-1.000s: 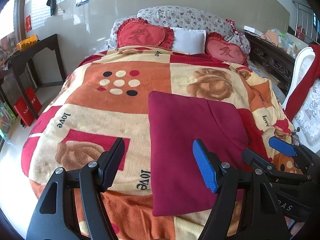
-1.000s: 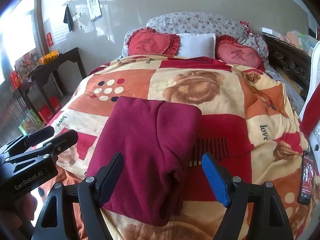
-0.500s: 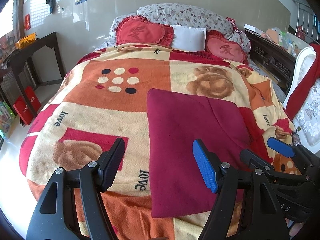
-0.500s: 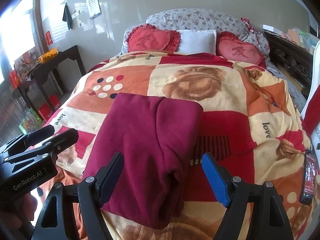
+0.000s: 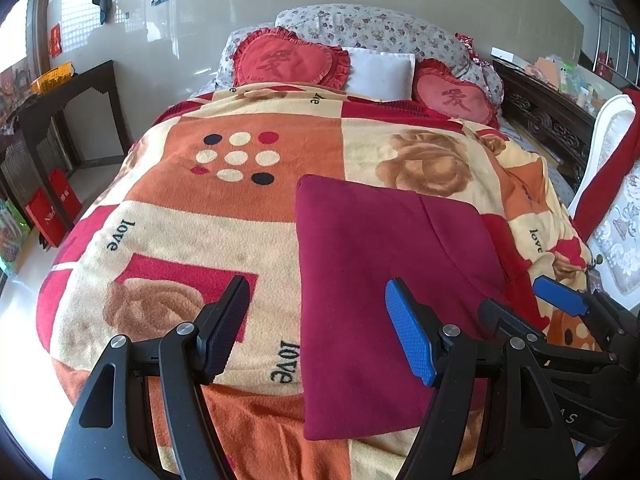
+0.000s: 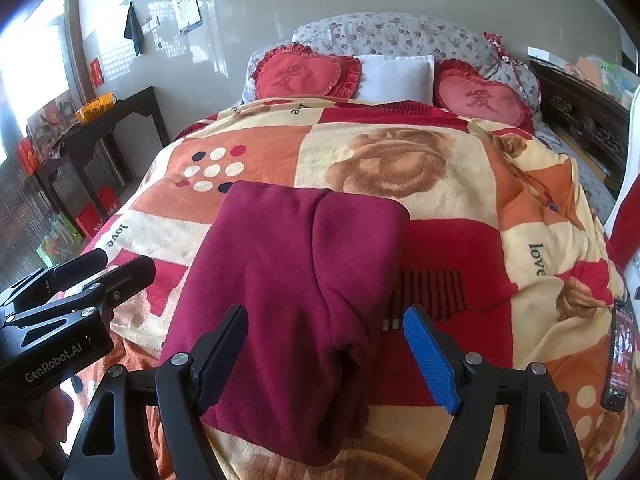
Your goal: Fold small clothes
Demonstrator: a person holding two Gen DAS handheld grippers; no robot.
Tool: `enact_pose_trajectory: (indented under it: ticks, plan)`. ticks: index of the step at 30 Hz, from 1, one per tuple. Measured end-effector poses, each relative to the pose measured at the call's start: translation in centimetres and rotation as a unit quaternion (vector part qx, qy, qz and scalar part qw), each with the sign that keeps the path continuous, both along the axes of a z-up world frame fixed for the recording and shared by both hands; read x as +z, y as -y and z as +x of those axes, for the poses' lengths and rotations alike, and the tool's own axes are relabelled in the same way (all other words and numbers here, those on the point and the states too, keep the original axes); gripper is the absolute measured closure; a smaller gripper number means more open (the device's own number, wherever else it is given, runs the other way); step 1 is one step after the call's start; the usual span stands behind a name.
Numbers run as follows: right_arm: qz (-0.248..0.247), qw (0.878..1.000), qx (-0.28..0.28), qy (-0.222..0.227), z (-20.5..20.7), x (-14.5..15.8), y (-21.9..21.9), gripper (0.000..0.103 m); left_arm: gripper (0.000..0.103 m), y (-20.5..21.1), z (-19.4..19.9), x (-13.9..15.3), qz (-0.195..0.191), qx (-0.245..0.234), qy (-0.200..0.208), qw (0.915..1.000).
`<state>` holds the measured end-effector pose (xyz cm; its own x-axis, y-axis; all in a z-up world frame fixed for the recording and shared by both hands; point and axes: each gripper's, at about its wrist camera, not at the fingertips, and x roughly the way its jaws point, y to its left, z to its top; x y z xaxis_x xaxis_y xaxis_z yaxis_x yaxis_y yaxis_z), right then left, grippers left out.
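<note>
Bright daylight from window at left, blown out in right wrist view; glare patches on glossy wall. Sharp focus, strong fisheye bending, dark vignetted corners.

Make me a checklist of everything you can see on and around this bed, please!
Surface: bed blanket, orange, cream and red patches.
Job's things: maroon garment folded, lying flat on the blanket.
Clutter: phone at the blanket's right edge.
Grippers: left gripper and right gripper open, empty, above the garment's near end.
Cables: nothing seen.
Surroundings: two heart cushions, white pillow, dark side table.
</note>
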<state>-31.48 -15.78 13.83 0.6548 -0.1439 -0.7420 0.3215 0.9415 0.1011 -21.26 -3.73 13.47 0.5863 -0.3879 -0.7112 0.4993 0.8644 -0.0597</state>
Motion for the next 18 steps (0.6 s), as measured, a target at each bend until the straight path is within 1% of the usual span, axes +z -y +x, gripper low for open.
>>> enact_pose_trajectory:
  ticks: [18]
  plan:
    - [0.001, 1.0, 0.002, -0.008, 0.92, -0.28, 0.18, 0.025, 0.032, 0.25, 0.62, -0.36, 0.001, 0.003, -0.011, 0.9999]
